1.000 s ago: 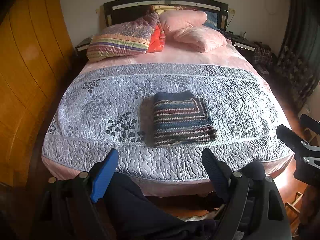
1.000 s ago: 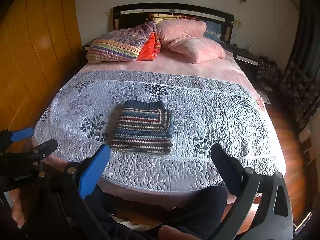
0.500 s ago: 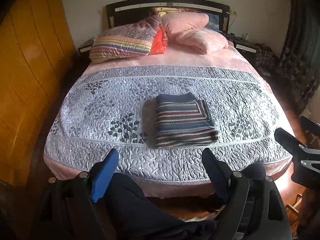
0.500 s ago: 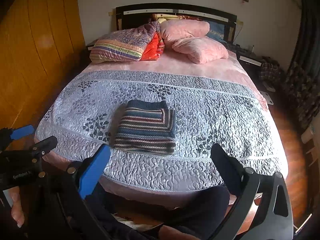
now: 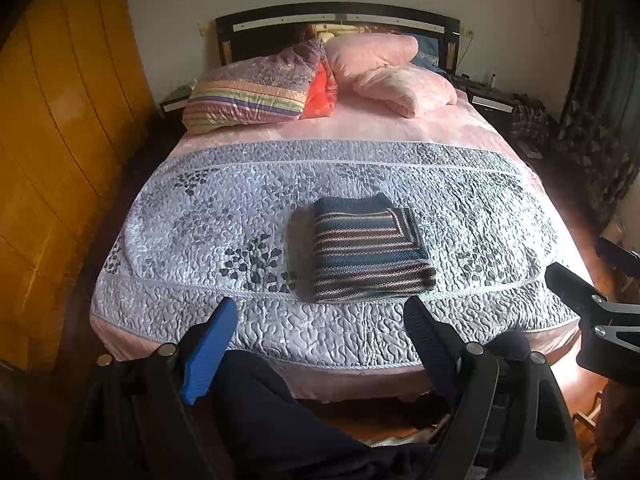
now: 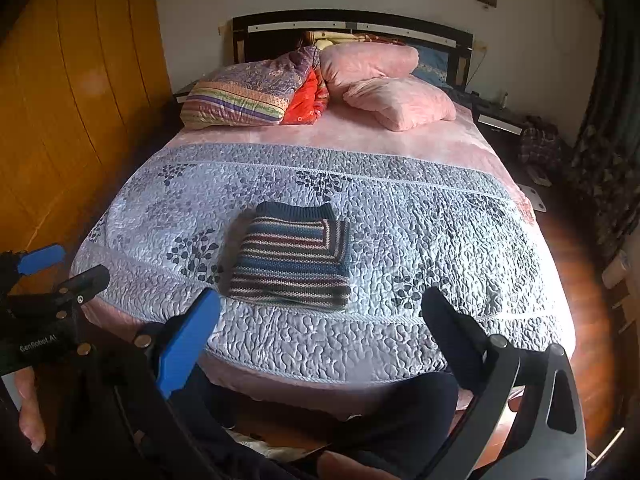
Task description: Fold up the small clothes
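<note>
A striped knit garment (image 5: 370, 250) (image 6: 294, 258) lies folded into a neat rectangle on the grey quilted bedspread (image 5: 248, 208) (image 6: 420, 240), near the foot of the bed. My left gripper (image 5: 320, 320) is held back from the bed's foot edge, open, with nothing between its fingers. My right gripper (image 6: 320, 312) hangs likewise short of the bed, open and empty. Each gripper shows at the edge of the other's view: the right gripper (image 5: 592, 288) at right, the left gripper (image 6: 60, 264) at left.
Several pillows (image 5: 256, 94) (image 6: 392, 100) lie against the dark headboard (image 5: 340, 20). An orange wooden wardrobe (image 5: 52, 120) lines the left wall. Nightstands (image 6: 500, 118) flank the bed, and a dark curtain (image 5: 608, 100) hangs at right. A person's dark-trousered legs (image 5: 280, 420) sit below the grippers.
Both grippers have drawn back a little from the bed, so the bed and garment appear slightly smaller. The garment has not moved.
</note>
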The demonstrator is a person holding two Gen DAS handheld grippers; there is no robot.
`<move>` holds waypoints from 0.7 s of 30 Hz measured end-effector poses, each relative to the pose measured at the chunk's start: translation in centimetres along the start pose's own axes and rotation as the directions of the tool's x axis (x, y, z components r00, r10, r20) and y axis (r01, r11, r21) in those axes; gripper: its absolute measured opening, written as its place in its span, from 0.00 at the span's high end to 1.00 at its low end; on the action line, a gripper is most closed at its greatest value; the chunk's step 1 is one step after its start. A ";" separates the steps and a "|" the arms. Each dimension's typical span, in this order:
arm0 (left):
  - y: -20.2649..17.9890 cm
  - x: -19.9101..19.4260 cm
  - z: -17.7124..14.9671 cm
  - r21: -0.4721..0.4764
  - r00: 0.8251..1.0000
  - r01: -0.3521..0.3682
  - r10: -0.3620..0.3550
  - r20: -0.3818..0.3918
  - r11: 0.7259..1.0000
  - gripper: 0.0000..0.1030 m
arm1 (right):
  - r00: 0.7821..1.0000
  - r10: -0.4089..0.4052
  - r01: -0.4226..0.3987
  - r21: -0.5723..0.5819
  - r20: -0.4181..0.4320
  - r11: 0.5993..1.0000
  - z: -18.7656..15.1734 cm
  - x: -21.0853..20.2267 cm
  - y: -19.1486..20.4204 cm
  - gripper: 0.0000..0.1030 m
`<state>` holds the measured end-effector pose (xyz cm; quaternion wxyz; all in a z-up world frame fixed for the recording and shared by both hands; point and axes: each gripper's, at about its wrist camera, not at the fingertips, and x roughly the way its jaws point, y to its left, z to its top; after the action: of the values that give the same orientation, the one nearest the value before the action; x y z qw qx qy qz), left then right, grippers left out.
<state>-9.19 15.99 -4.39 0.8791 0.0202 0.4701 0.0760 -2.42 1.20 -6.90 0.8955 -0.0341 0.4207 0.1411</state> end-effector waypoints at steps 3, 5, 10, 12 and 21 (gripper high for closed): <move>0.0 -0.3 0.0 0.000 1.000 0.000 0.000 0.009 1.000 0.17 | 1.000 0.000 0.000 0.001 0.003 1.000 -0.1 -0.3 0.0 0.03; 0.0 -0.5 0.0 0.000 1.000 0.001 -0.001 0.013 1.000 0.17 | 1.000 -0.002 0.002 0.001 0.004 1.000 -0.1 -0.4 0.1 0.03; 0.1 -0.8 0.0 -0.005 1.000 0.001 -0.001 0.022 1.000 0.17 | 1.000 -0.004 0.004 0.004 0.010 1.000 0.0 -0.7 0.1 0.03; 0.0 -0.8 0.0 -0.005 1.000 0.000 0.000 0.024 1.000 0.17 | 1.000 -0.004 0.004 0.007 0.011 1.000 0.0 -0.7 0.1 0.03; 0.0 -0.8 0.0 -0.005 1.000 0.000 0.000 0.024 1.000 0.17 | 1.000 -0.007 0.006 0.006 0.013 1.000 0.4 -0.8 -0.1 0.03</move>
<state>-9.64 15.88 -3.77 0.8847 0.0190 0.4595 0.0769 -2.60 1.03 -6.08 0.8987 -0.0321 0.4153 0.1372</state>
